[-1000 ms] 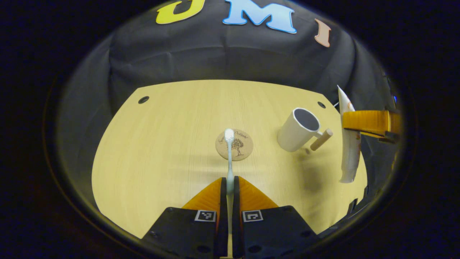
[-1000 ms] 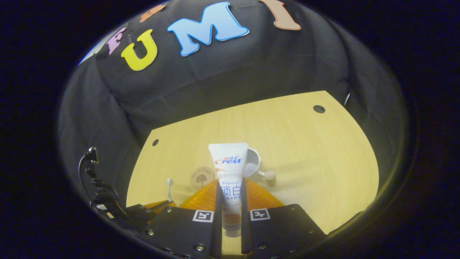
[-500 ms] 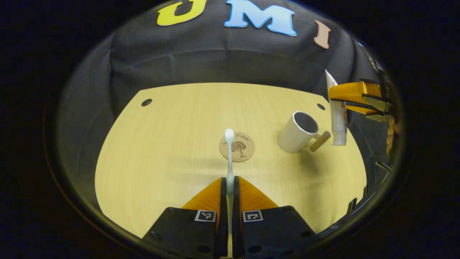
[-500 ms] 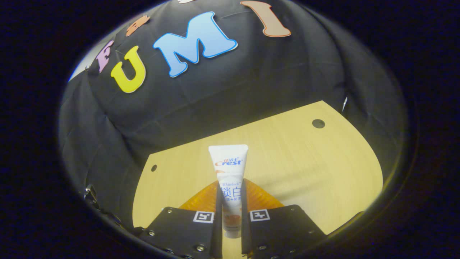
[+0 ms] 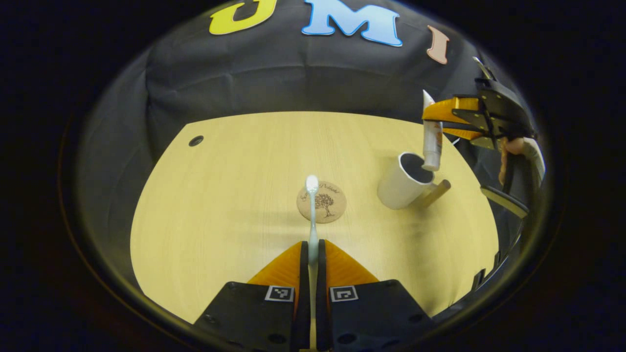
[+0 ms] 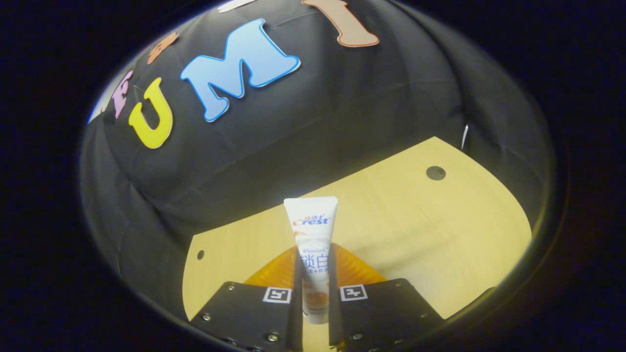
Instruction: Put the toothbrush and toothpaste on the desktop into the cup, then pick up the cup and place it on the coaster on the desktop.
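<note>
Left tongs (image 5: 311, 254) pinching toothbrush (image 5: 311, 215) by its handle, both fingers pressed on it, head pointing forward and overlapping near edge of coaster (image 5: 321, 201) in left gripper view; cannot tell whether head touches coaster or hangs above it

Coaster flat on worktop (image 5: 220, 195), round, with tree print, about mid-worktop

Cup (image 5: 405, 181) standing on worktop to right of coaster, apart from it, white, mouth open, wooden handle sticking out on its right

Right tongs (image 6: 312, 266) pinching toothpaste (image 6: 311, 244) across tube, fingers pressed on both sides, flat crimped end away from camera in right gripper view

Seen from left gripper view: right tongs (image 5: 442, 117) up at right, over cup, toothpaste (image 5: 431, 139) held upright with cap end down, right at cup's mouth; cannot tell whether cap is already inside rim

Hand (image 5: 511, 149) partly visible behind right tongs at far right edge

Round hole (image 5: 196, 141) in worktop at far left corner, another hole (image 6: 435, 172) at far right corner in right gripper view
</note>
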Demonstrator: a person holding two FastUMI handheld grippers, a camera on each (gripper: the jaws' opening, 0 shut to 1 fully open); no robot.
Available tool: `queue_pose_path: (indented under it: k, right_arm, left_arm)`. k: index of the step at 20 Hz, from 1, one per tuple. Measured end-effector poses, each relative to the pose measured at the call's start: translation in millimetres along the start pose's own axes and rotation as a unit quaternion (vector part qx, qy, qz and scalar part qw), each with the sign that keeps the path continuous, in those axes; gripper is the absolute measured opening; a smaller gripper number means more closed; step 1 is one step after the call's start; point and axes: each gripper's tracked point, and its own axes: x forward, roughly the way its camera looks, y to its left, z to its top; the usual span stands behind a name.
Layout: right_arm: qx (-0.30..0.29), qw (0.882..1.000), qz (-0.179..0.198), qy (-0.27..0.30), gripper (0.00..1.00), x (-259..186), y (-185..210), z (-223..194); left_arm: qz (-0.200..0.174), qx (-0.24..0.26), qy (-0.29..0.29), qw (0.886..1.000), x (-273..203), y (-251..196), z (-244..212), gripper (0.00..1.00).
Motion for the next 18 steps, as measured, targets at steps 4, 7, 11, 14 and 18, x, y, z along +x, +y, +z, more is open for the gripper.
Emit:
queue_pose_path:
  k: [4, 7, 11, 14, 18]
  right_arm:
    - [-0.032, 0.999, -0.003, -0.009, 0.22, 15, 5, -8]
    - [-0.04, 0.999, -0.001, -0.026, 0.22, 19, 9, -10]
    - [-0.049, 0.999, 0.002, -0.01, 0.27, 19, 8, -30]
    - [-0.054, 0.999, -0.005, -0.006, 0.33, 13, 4, -37]
    - [-0.06, 0.998, 0.006, 0.0, 0.53, 3, 11, -45]
  left_arm:
    - [0.001, 0.0, 0.003, 1.0, -10, -4, 4, 0.13]
    - [0.003, -0.001, 0.002, 1.0, -15, -12, 9, 0.13]
    - [0.004, -0.001, -0.01, 1.0, -26, -15, 34, 0.13]
    - [0.001, 0.001, -0.023, 1.0, -34, -14, 51, 0.12]
    - [-0.007, 0.01, -0.04, 0.999, -36, -28, 71, 0.12]
